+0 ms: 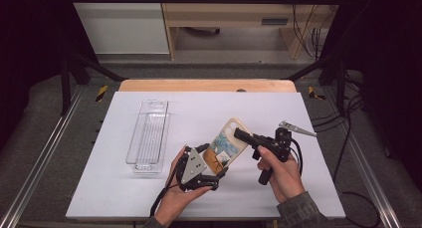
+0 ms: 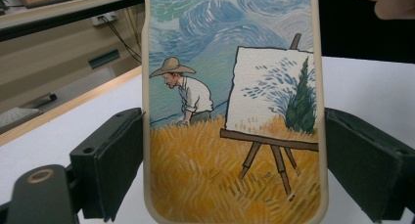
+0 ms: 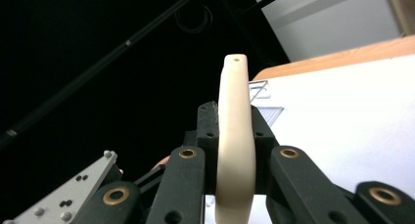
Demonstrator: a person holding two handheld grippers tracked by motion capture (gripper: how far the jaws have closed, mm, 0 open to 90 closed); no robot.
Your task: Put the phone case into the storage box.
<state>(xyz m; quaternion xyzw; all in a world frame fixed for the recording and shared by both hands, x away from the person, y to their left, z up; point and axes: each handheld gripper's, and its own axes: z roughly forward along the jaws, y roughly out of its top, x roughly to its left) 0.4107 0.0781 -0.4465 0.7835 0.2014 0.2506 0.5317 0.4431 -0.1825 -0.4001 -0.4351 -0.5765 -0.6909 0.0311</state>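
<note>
now both grippers hold the painted phone case [image 1: 227, 144] above the white table [image 1: 318, 188]: left gripper [image 1: 211, 161] clamps its long sides, right gripper [image 1: 242, 135] pinches its upper end.

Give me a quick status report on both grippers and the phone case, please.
Left gripper and right gripper both shut on phone case. Case held above the table. Clear tray off to the left, nothing in the way.
</note>
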